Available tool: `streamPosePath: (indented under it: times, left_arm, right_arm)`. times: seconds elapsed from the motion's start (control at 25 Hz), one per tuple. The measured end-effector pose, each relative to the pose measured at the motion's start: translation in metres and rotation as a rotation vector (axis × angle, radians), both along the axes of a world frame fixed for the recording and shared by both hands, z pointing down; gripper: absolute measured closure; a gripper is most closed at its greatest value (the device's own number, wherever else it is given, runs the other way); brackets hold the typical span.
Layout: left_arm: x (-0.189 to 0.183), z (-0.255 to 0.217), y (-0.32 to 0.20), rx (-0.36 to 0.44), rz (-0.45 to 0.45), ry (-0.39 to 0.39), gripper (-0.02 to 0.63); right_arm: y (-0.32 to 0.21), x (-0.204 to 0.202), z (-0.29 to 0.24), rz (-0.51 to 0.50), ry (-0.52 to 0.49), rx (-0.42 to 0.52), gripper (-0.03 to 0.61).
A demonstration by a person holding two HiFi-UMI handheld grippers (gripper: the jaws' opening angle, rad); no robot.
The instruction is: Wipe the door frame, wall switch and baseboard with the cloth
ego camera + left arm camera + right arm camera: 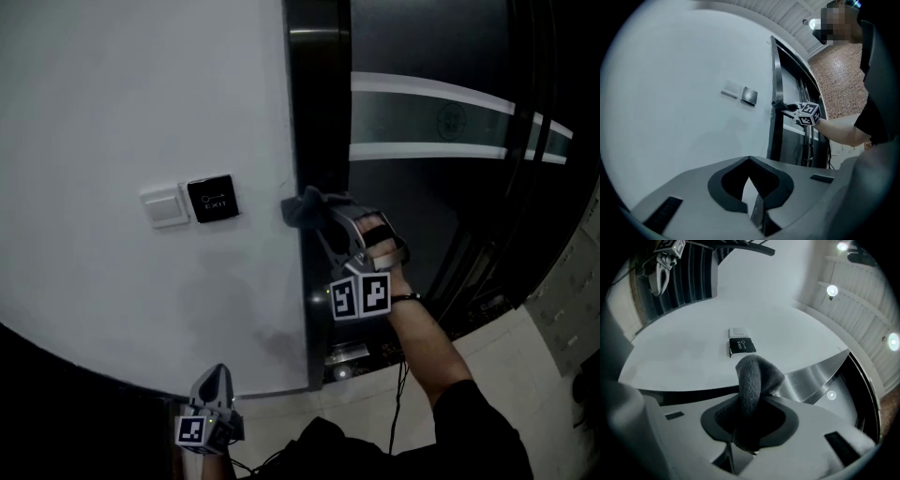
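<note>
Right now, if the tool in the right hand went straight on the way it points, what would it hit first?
Probably the dark door frame: the right tool grips a grey cloth whose tip seems to touch the frame's edge beside the white wall. Depth is unclear.

Head view looks steeply down the wall (pixel 112 94); all views share its switch (pixel 165 207)

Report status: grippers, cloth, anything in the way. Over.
Right gripper shut on grey cloth, cloth at door frame edge. Left gripper shut, empty, low by the wall. Wall switch not yet reached; nothing in the way.
</note>
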State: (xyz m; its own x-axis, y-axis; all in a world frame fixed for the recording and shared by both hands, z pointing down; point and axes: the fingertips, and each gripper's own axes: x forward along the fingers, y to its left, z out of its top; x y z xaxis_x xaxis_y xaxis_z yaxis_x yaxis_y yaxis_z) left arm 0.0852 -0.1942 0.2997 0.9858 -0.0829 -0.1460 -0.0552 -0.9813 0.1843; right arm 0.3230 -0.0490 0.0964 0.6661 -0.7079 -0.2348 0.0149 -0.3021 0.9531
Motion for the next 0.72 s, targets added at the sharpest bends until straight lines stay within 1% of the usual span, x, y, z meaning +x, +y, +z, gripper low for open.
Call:
streamPosePath:
  times: [0.24,0.48,0.6,0.72]
  left_arm:
    - [0.004,0.006,0.004,-0.005,0.024,-0.01,0.62]
    - [0.009,0.005,0.014,-0.018,0.063,-0.029,0.62]
    - [0.012,-0.001,0.015,-0.019,0.064,-0.029,0.62]
    - [0.013,0.004,0.013,0.001,0.062,-0.019,0.62]
  right_arm:
    - [-0.002,0.0,0.026,0.024,-0.063,-0.082,0.483]
    - [-0.002,0.0,0.065,0.05,-0.162,-0.157,0.483]
    - [-0.004,-0.002,0.081,0.054,-0.201,-0.175,0.483]
    - [-0.008,-0.004,0.095,0.056,-0.221,-0.184,0.483]
